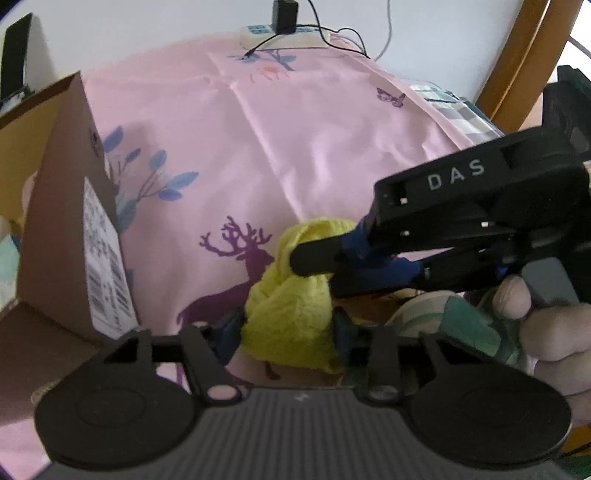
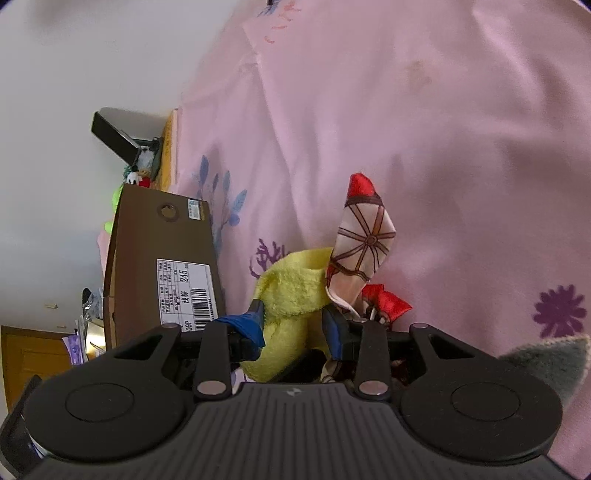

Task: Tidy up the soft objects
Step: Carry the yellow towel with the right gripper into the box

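Note:
A fluffy yellow towel [image 1: 288,314] lies bunched on the pink bedsheet [image 1: 295,140]. My left gripper [image 1: 286,330] is shut on its near end, and the cloth fills the gap between both blue-tipped fingers. From the right, my right gripper [image 1: 325,271] pinches the towel's upper fold. In the right wrist view the yellow towel [image 2: 288,295] sits squeezed in my right gripper [image 2: 295,325]. A red and cream patterned scarf [image 2: 364,240] stands up against the right finger; whether it is gripped too I cannot tell.
An open brown shoe box [image 1: 70,236] [image 2: 162,258] stands at the left, close to the towel. A grey cloth [image 2: 546,365] lies at the right. A green and white cloth [image 1: 454,317] lies under the person's hand [image 1: 546,332]. A power strip [image 1: 280,35] sits at the far edge.

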`<state>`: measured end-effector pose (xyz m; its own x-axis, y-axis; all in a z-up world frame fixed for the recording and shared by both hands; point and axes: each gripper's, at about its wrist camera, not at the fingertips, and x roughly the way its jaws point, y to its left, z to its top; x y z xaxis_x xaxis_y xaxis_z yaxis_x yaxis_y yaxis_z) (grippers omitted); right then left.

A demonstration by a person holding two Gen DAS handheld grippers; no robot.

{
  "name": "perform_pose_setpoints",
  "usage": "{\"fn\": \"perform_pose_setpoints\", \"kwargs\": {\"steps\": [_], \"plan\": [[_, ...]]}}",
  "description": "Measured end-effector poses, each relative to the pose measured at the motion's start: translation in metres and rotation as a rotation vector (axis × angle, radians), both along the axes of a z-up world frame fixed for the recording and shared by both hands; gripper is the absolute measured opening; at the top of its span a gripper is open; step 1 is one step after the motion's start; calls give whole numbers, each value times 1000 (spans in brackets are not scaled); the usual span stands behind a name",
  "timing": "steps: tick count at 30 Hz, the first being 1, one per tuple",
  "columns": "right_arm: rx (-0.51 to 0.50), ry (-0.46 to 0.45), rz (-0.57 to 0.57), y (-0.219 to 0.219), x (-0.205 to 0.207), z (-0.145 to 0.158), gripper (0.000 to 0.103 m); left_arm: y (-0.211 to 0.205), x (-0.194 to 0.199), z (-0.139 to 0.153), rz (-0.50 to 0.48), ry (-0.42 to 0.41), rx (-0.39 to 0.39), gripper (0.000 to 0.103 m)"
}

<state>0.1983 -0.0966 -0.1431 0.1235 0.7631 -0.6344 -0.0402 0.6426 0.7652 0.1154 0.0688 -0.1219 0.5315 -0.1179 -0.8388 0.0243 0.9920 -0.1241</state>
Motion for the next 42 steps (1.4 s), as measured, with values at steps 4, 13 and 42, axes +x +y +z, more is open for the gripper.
{"fn": "perform_pose_setpoints", "kwargs": {"steps": [4,13,42], "plan": [[25,-30,56,9,-1,4,15,7,-4,1,23,-2,-60,33],[121,-282,98,10,-9,74,12,11,-23,66,10,-215,-11,33],[-61,-250,479,299,-55,88,11,246,-97,67,273,-35,86,34]]}}
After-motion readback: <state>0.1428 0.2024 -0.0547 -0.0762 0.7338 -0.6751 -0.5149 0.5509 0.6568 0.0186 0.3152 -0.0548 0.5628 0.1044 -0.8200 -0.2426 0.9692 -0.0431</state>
